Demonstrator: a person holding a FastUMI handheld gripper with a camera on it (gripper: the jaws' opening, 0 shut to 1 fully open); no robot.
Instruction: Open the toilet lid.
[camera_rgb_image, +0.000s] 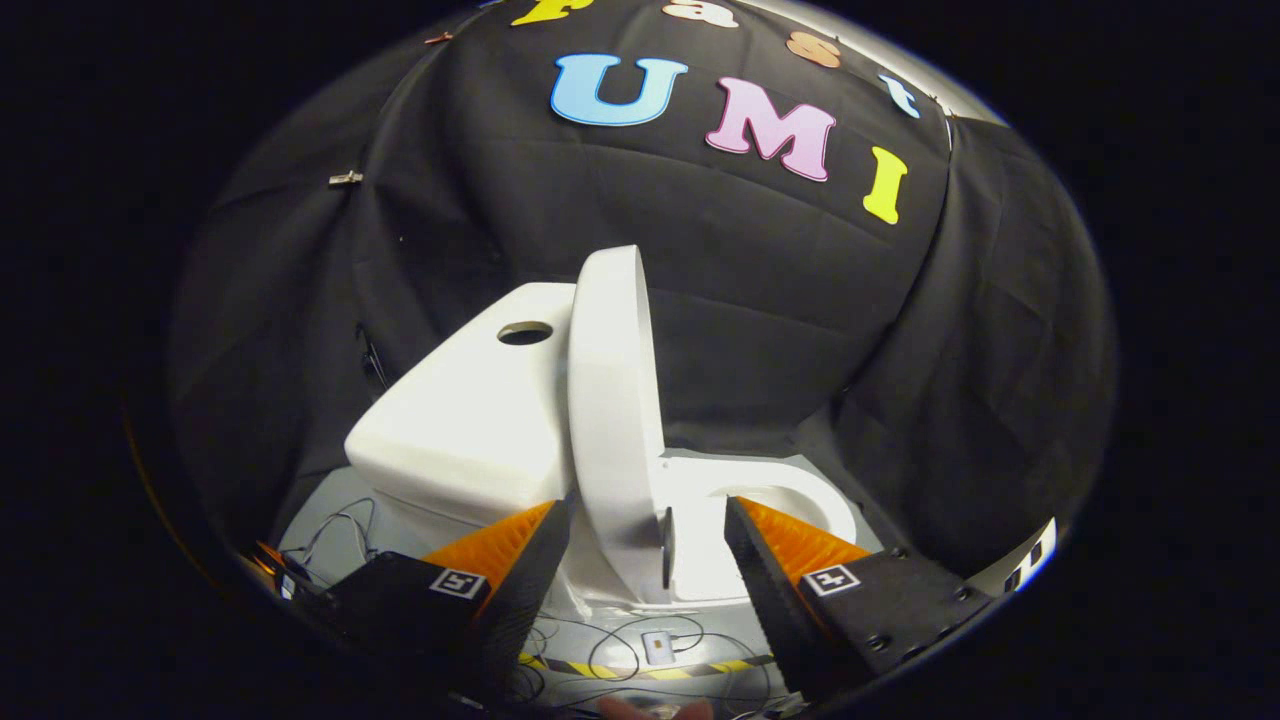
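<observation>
Toilet (760, 500): white, set on a pale floor (330, 520) against the black cloth wall (760, 330), seen from the side and slightly above.

Lid (612, 420): raised, standing near upright on its hinge end, edge-on to the camera, leaning toward the tank. Its lower end sits just ahead of the gap between the fingers.

Tank (470, 420): white, just beside the lid on its far side, with a round dark hole (525, 333) in its top.

Seat (770, 495): down, uncovered, its ring and the bowl opening visible beyond the right-hand finger.

Gripper (648, 525): jaws released, spread wide with nothing between them; both fingers (505, 555) stand clear of the lid, one on each side of its base. Each finger carries a small square marker.

Cables (620, 650): thin dark wires looped on the floor below the toilet, around a small white box (658, 647).

Tape (640, 668): a yellow-and-black striped strip lying across the floor among the cables.

Clip (345, 179): small metal piece pinned on the cloth wall, well above the tank.
</observation>
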